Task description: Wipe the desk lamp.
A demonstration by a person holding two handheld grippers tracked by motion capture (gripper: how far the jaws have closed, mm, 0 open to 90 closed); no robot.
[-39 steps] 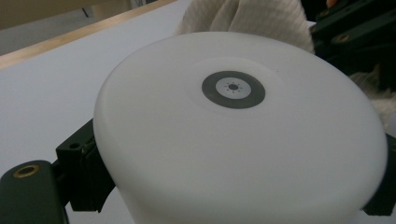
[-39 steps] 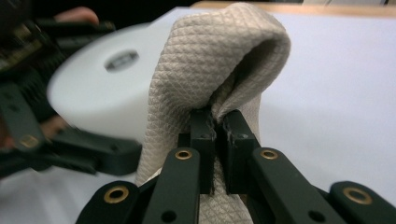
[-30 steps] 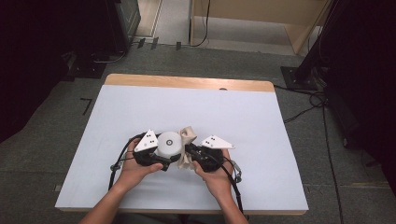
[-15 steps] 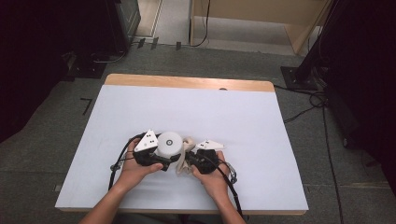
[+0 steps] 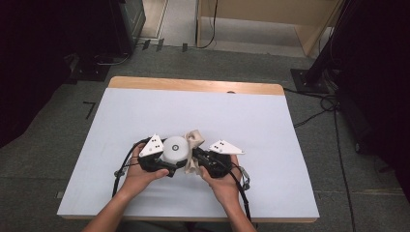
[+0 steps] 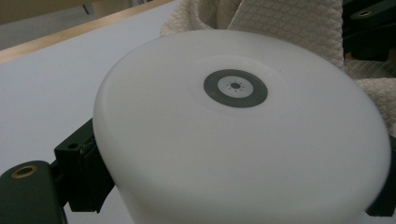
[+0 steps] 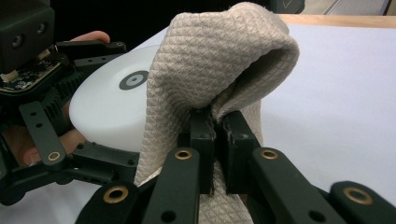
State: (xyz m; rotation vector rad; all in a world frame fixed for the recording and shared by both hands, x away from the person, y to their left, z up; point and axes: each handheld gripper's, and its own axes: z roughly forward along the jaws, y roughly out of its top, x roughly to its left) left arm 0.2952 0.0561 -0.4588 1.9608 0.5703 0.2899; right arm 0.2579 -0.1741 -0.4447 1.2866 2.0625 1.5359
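Change: cloth (image 5: 193, 145) raised again between the grippers, standing taller than half a second ago; hands in the same place.
Hidden: underside of white round container (image 5: 174, 149) cut off in left gripper view; right jaw mostly behind it.
Left gripper (image 5: 169, 162): spread wide, clamping the container's sides.
Right gripper (image 5: 197, 155): pinched tight on a cloth fold, draped over the tips.
Position: container just beside cloth, touching, near the front edge.
Surface: pale table (image 5: 270, 125), wooden far rim.
Room: grey floor (image 5: 309, 67), cables, dark stands.
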